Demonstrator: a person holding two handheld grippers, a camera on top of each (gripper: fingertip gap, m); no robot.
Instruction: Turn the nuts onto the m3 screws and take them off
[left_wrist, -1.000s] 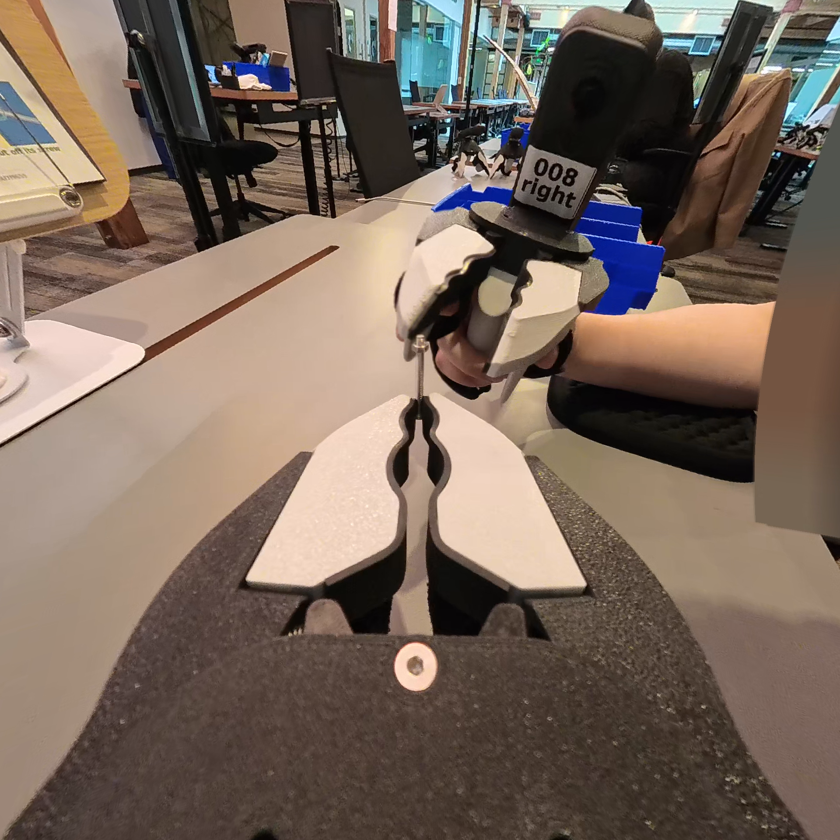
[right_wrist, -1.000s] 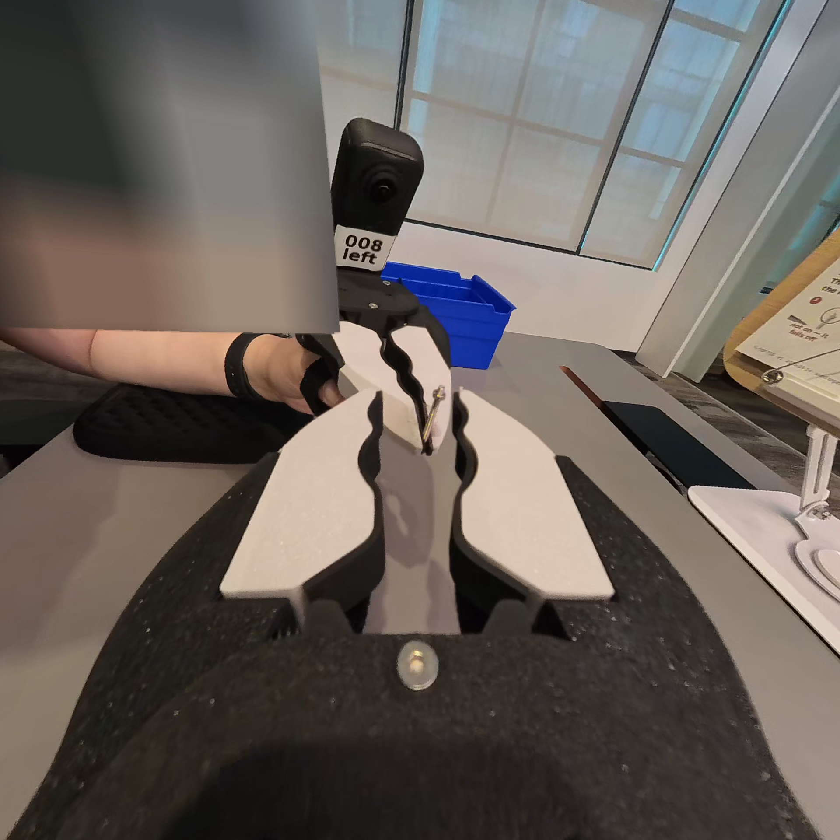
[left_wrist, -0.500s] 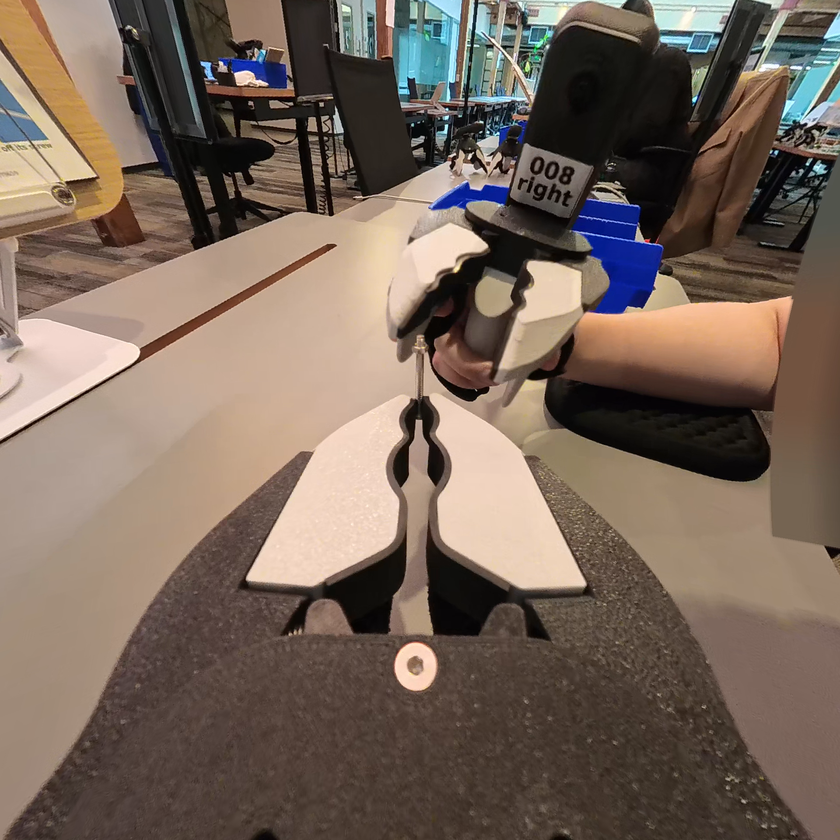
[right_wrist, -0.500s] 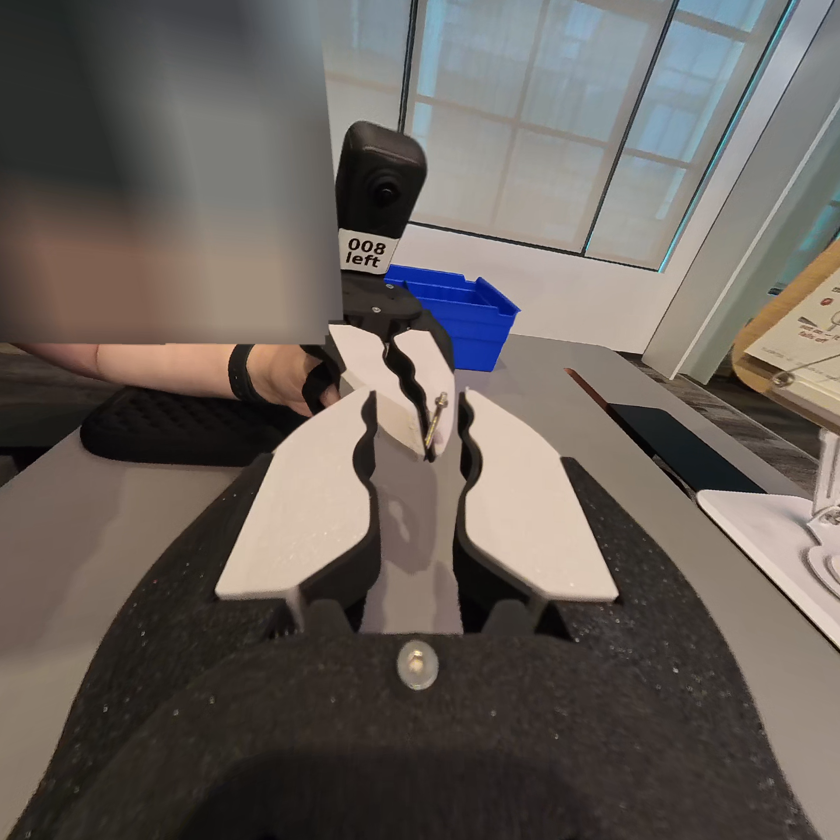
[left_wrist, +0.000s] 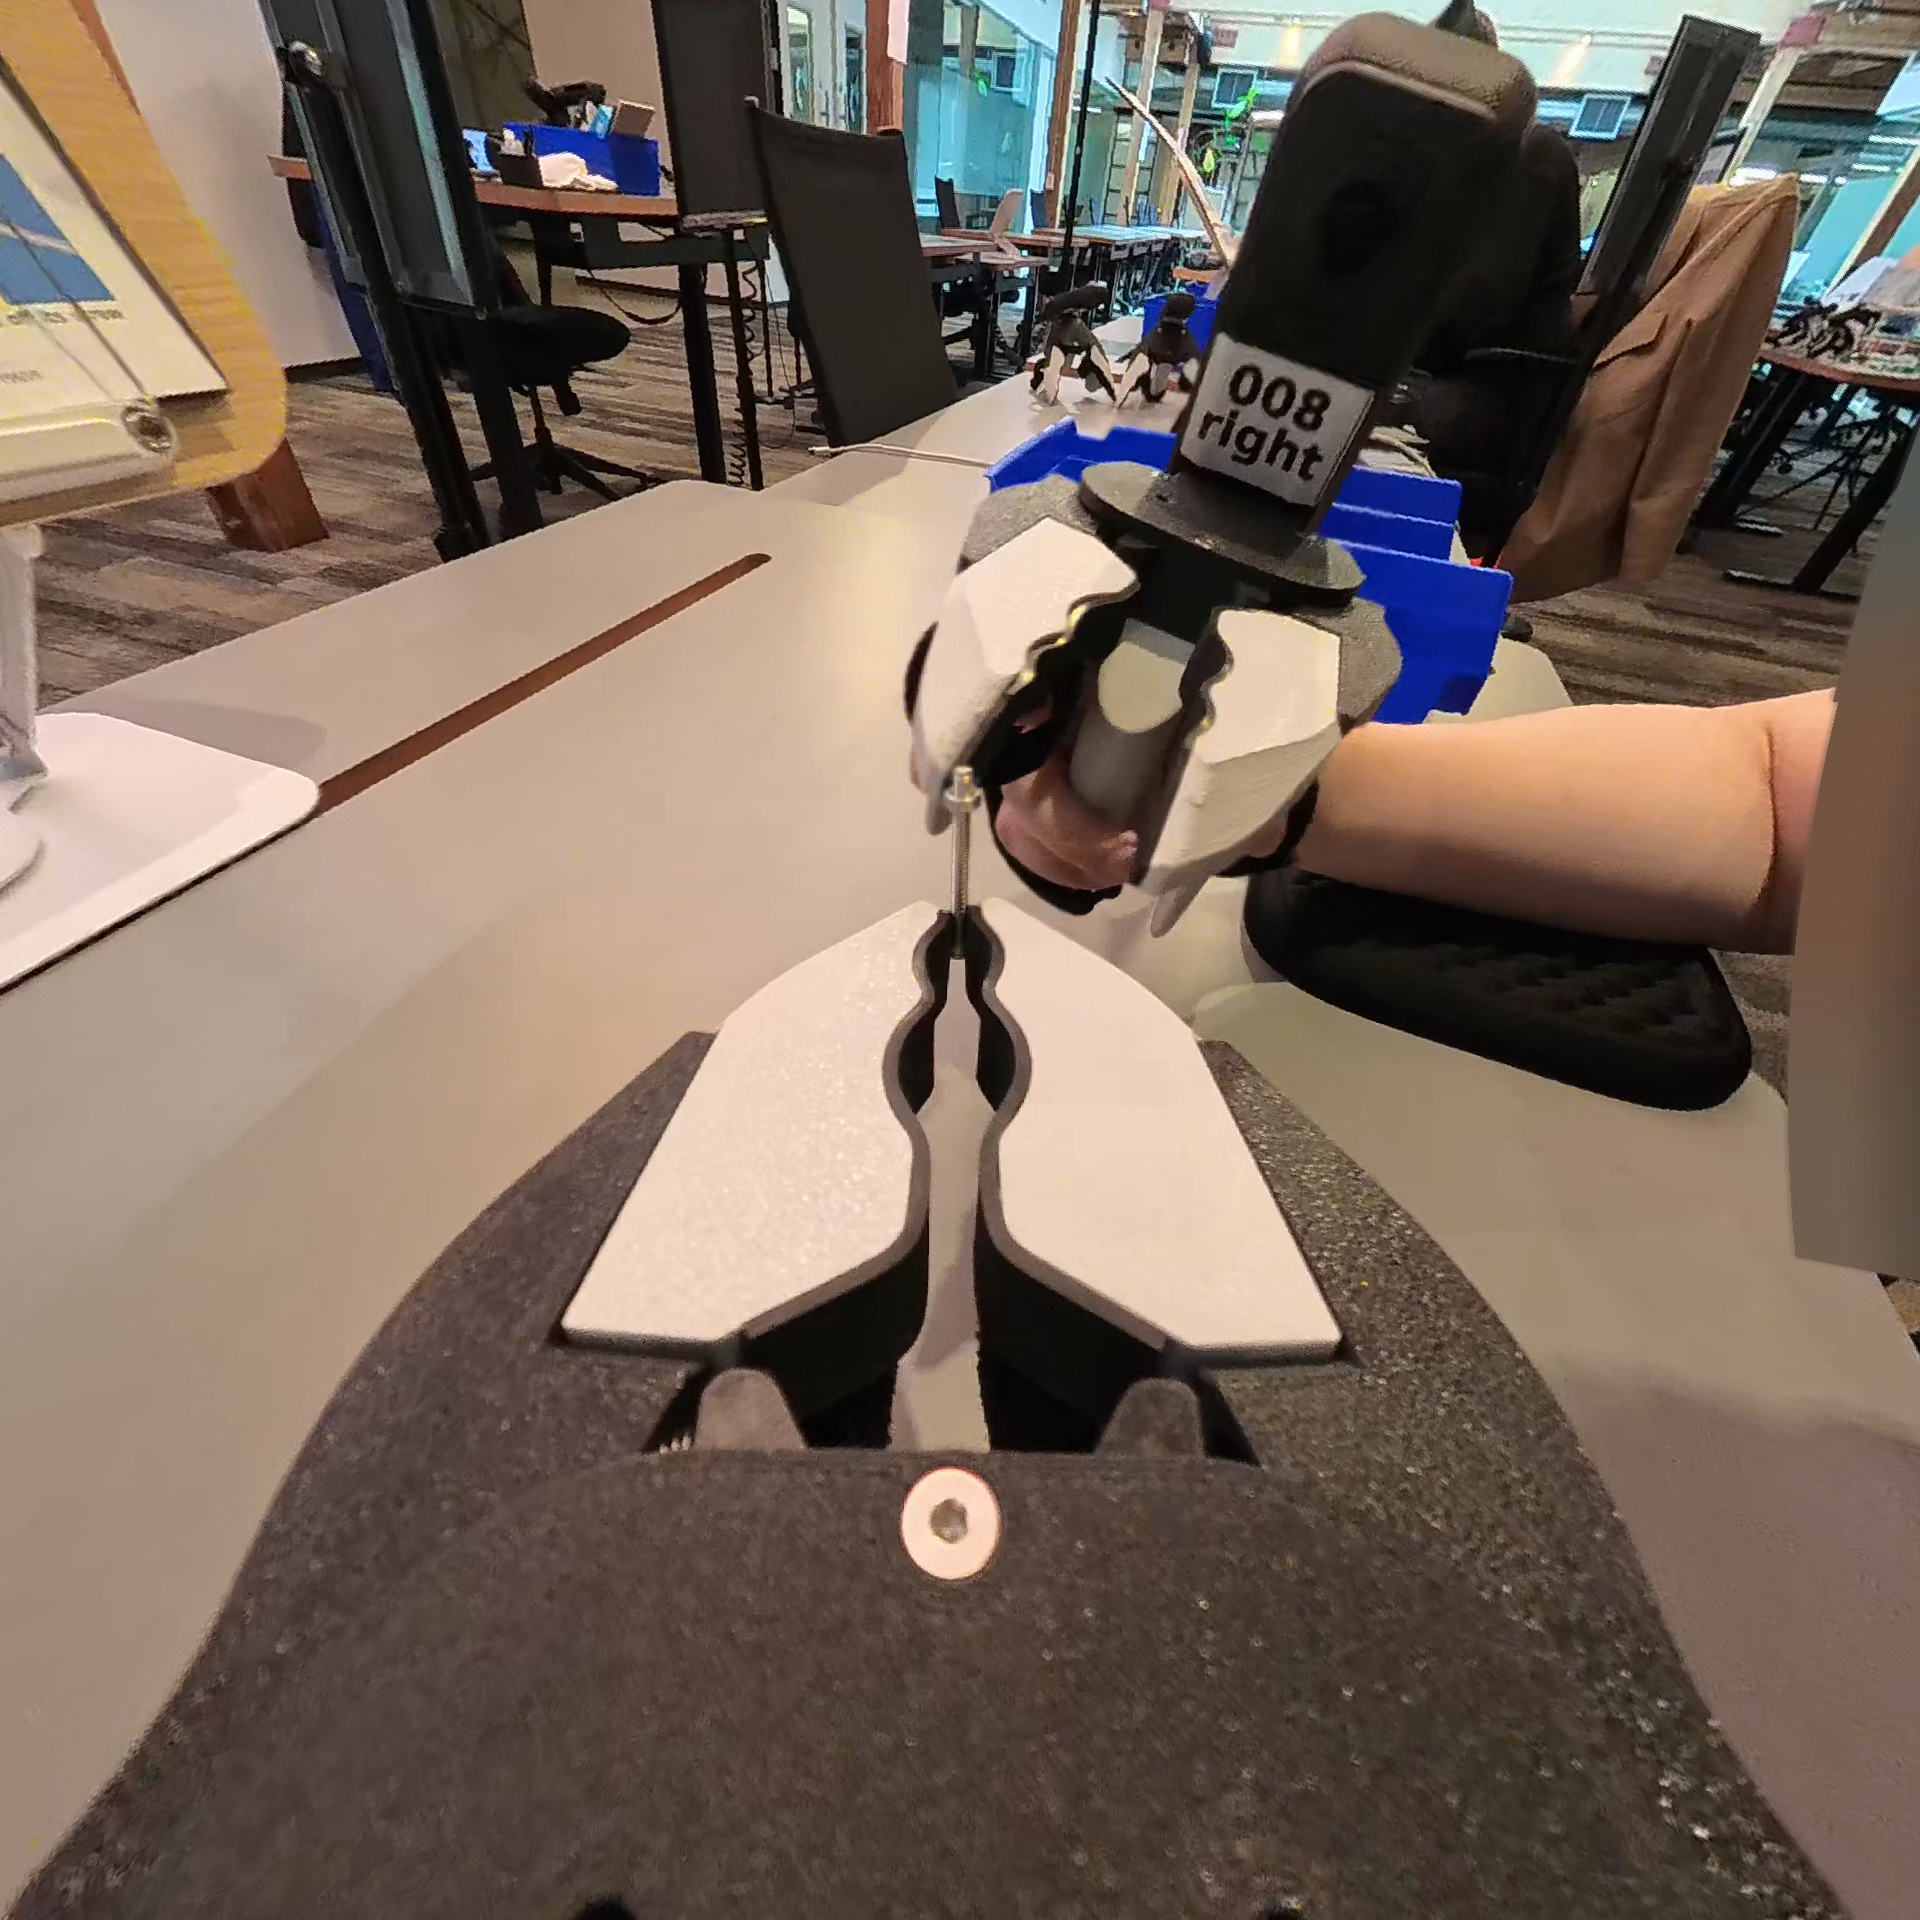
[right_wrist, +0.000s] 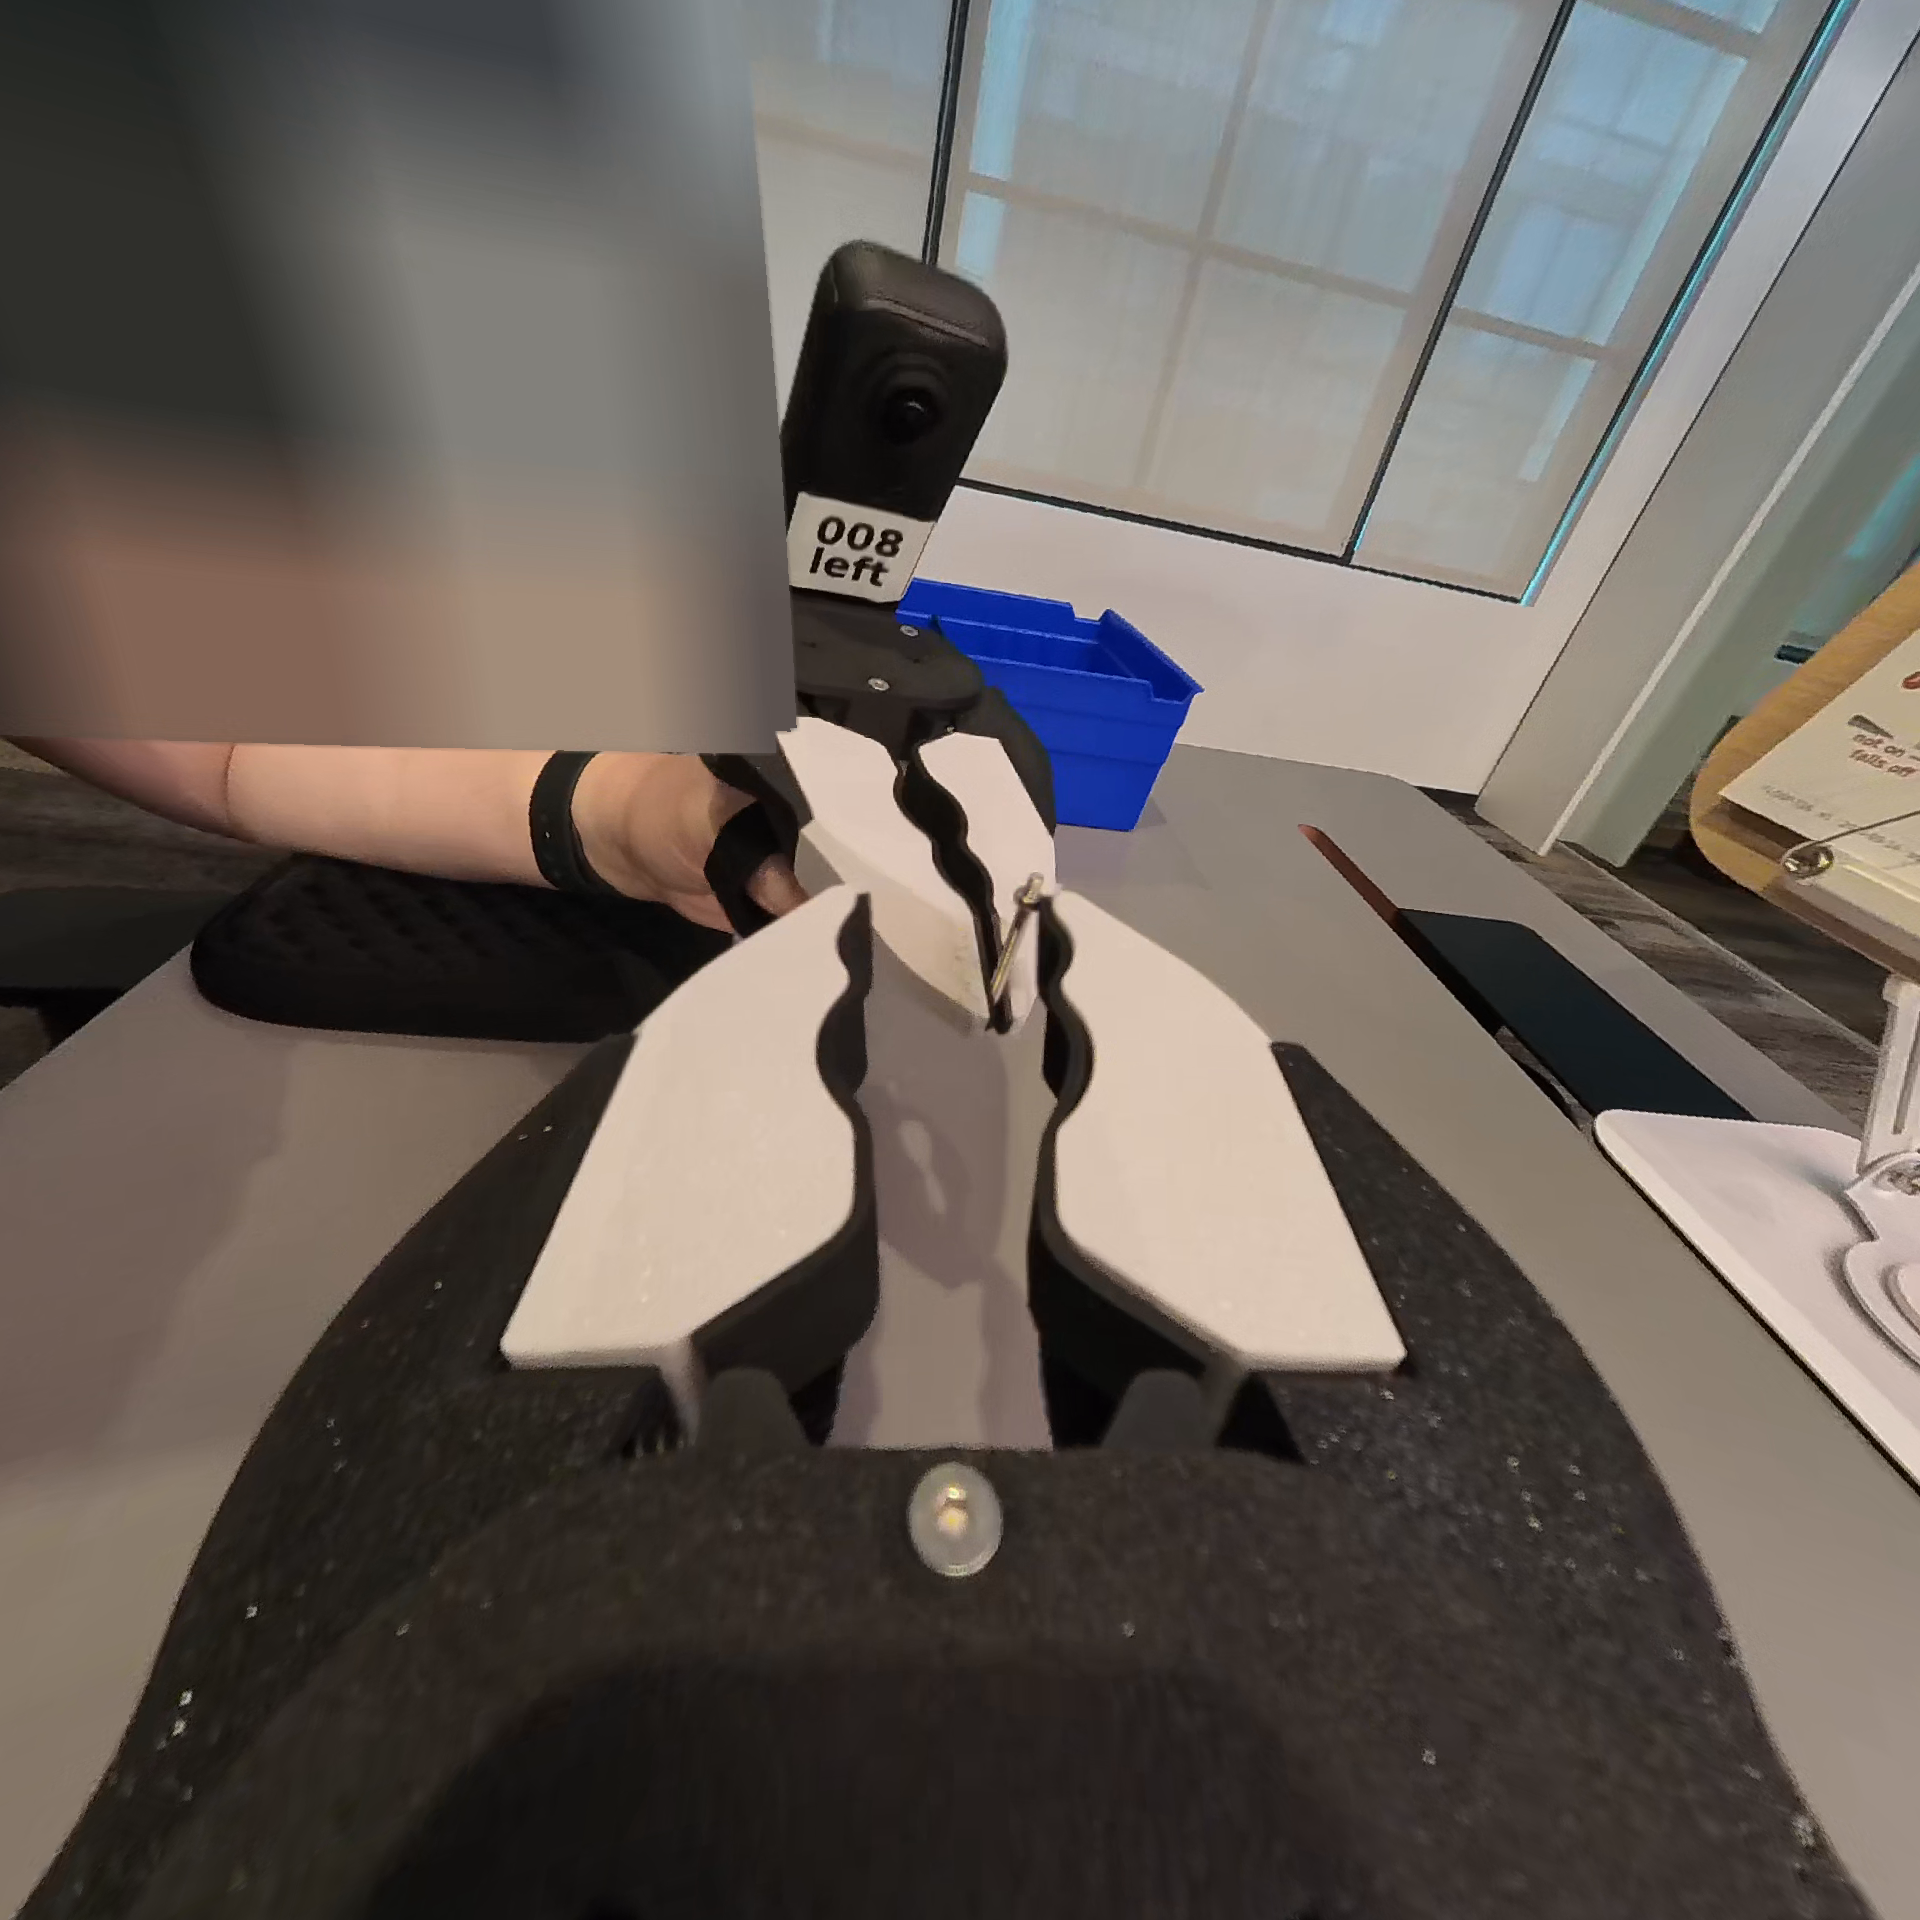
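Note:
A thin metal screw (left_wrist: 961, 852) stands upright, its lower end clamped between the tips of my left gripper (left_wrist: 961, 916), which is shut on it. The screw's top end is wider; I cannot tell whether that is its head or a nut. My right gripper (left_wrist: 1049, 852) faces it, open, with one fingertip (left_wrist: 940, 769) right beside the screw's top. In the right wrist view my right gripper (right_wrist: 951, 906) is open, and the screw (right_wrist: 1010, 951) leans between its tips, held by the left gripper (right_wrist: 992, 1023). No separate nut shows.
Both grippers are above a grey table (left_wrist: 520, 831). Blue bins (left_wrist: 1434, 613) stand behind the right gripper, and another blue bin (right_wrist: 1049, 686) behind the left. A black wrist pad (left_wrist: 1486, 1018) lies under the person's forearm. A white stand base (left_wrist: 135, 831) sits at the left.
Almost nothing. The right gripper has shifted slightly around the screw's top, still open. The left gripper still holds the screw upright in the same place.

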